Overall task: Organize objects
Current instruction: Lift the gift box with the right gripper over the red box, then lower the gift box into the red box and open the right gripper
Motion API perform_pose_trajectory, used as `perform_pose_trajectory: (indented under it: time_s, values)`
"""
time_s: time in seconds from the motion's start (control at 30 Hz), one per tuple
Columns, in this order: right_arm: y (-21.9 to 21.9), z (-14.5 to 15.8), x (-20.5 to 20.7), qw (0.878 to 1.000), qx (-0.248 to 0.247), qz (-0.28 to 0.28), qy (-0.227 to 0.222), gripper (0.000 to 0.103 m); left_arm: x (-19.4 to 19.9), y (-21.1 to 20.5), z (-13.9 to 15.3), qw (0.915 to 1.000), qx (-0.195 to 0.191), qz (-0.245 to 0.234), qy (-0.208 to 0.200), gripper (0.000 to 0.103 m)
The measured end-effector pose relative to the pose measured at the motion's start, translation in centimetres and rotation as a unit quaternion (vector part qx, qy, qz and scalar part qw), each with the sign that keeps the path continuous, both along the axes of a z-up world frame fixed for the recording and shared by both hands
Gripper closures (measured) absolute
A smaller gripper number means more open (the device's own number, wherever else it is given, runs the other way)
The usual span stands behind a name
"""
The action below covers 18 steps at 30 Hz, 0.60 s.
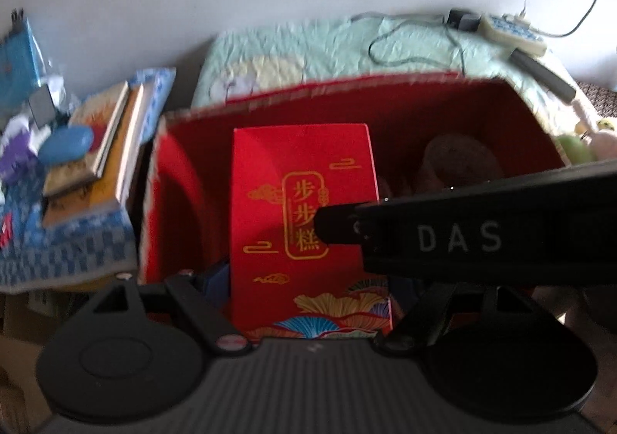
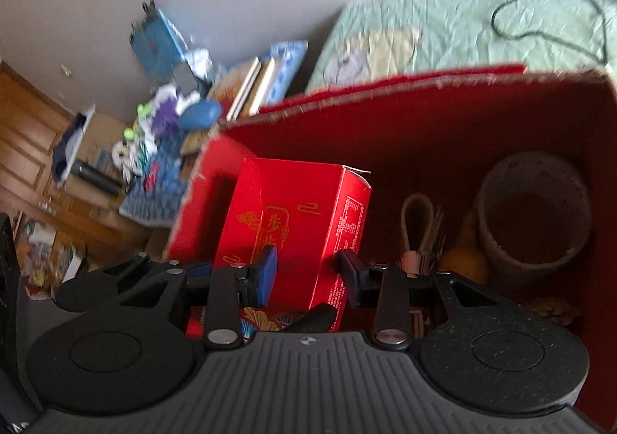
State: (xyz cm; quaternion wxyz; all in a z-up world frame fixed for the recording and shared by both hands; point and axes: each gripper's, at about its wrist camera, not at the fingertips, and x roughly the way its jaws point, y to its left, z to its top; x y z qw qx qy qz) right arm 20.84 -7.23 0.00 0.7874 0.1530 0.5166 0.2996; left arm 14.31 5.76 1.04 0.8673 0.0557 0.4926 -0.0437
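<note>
A red gift box with gold Chinese lettering [image 1: 304, 218] stands upright inside a big red-lined carton [image 1: 462, 102]. My left gripper [image 1: 308, 287] is shut on the gift box near its bottom; its pads are mostly hidden behind the box. In the right wrist view my right gripper [image 2: 308, 272] has a blue pad [image 2: 266, 272] and a dark pad [image 2: 353, 276] on either side of the same gift box [image 2: 293, 225], closed against it. The right gripper's black body, marked DAS [image 1: 462, 237], crosses the left wrist view.
In the carton [image 2: 501, 113] sit a brown cylindrical pot [image 2: 532, 214] and a wooden utensil bundle [image 2: 418, 233]. Behind is a bed with a green quilt [image 1: 308, 48], cables and a power strip [image 1: 513, 31]. Left, a cluttered stand holds books [image 1: 112, 141] and a blue case [image 1: 65, 146].
</note>
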Motion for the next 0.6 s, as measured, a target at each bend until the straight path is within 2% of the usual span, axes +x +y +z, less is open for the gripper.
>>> perform_pose_trajectory:
  time_s: [0.33, 0.6]
  values:
    - [0.4, -1.4, 1.4, 0.999, -0.009, 0.009, 0.033, 0.062, 1.1, 0.2, -2.7, 0.9989, 0.008, 0.020, 0.042, 0.024]
    - [-0.5, -1.5, 1.5, 0.999, 0.011, -0.016, 0.044, 0.063, 1.3, 0.2, -2.6, 0.9988, 0.004, 0.023, 0.042, 0.022]
